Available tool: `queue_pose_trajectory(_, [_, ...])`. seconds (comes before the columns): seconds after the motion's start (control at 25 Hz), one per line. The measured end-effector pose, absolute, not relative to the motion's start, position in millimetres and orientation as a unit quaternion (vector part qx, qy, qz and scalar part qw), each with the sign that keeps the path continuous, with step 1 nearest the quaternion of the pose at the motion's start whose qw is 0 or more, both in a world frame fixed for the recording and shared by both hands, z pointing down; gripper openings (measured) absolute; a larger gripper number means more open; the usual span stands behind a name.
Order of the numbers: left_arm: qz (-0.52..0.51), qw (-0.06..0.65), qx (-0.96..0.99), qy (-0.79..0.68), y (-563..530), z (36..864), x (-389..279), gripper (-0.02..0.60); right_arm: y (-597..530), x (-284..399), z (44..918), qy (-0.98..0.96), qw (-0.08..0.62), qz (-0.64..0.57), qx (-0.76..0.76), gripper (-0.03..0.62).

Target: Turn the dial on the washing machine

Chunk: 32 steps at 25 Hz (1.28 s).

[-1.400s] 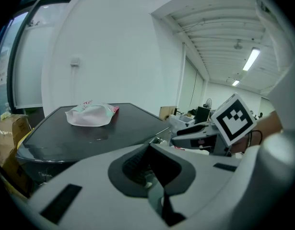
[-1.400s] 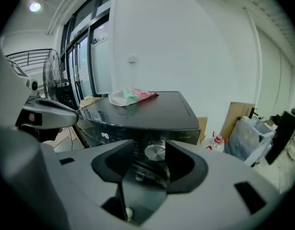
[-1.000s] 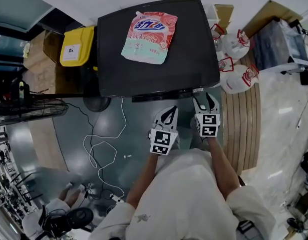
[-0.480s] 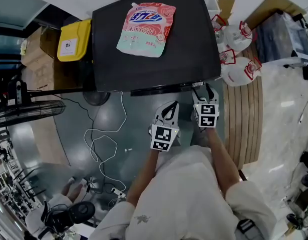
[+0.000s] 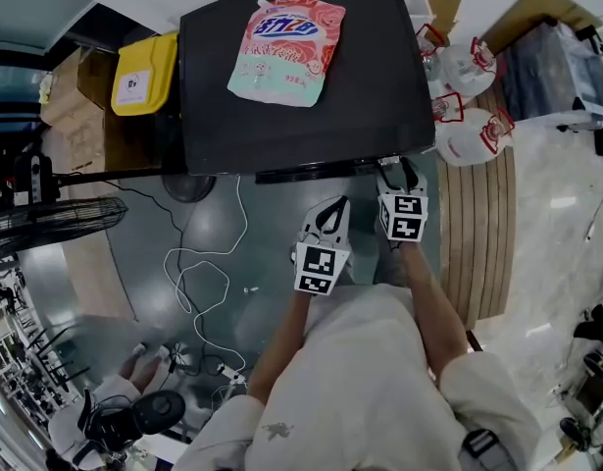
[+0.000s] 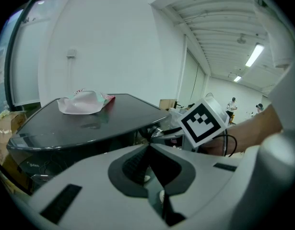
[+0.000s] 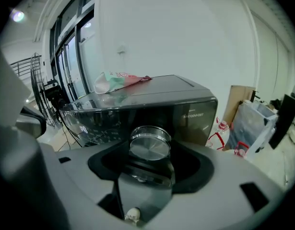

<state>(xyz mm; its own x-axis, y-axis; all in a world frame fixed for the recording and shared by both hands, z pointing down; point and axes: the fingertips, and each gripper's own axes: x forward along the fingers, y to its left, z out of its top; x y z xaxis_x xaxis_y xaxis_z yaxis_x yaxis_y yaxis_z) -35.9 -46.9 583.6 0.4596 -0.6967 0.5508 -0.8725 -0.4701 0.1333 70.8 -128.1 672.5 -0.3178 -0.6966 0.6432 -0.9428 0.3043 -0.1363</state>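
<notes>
Both forearms reach forward and down from the torso, side by side. Left gripper (image 5: 331,210): jaws pressed together on nothing, tilted downward, held just short of the washing machine (image 5: 370,106) front. Right gripper (image 5: 398,174): slightly ahead, at the machine's front edge. Its jaws stand apart, having just been opening, and flank the silver dial (image 7: 148,144) without touching it. Detergent pouch (image 5: 286,52) lies on the lid beyond.

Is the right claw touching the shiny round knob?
Apart. Right gripper view: the shiny round metal dial sits between the jaws of the right claw, which have just been opening, with dark gaps on both sides.
</notes>
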Motion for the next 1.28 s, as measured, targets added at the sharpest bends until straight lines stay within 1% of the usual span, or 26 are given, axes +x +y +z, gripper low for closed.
queue_pose_trajectory(0.32, [0.217, 0.205, 0.829, -0.474, -43.9, 584.9, -37.3, 0.014, -128.5, 69.8, 671.1, -0.770, 0.229, 0.268, 0.532, 0.276])
queue_pose_trajectory(0.72, [0.217, 0.203, 0.831, -0.470, -46.4, 586.8, -32.1, 0.014, -129.6, 71.3, 672.4, -0.771, 0.195, 0.307, 0.523, 0.276])
queue_pose_trajectory(1.28, [0.214, 0.204, 0.834, -0.466, -48.7, 587.4, -28.8, 0.014, -129.7, 72.1, 671.4, -0.767, 0.131, 0.374, 0.504, 0.276])
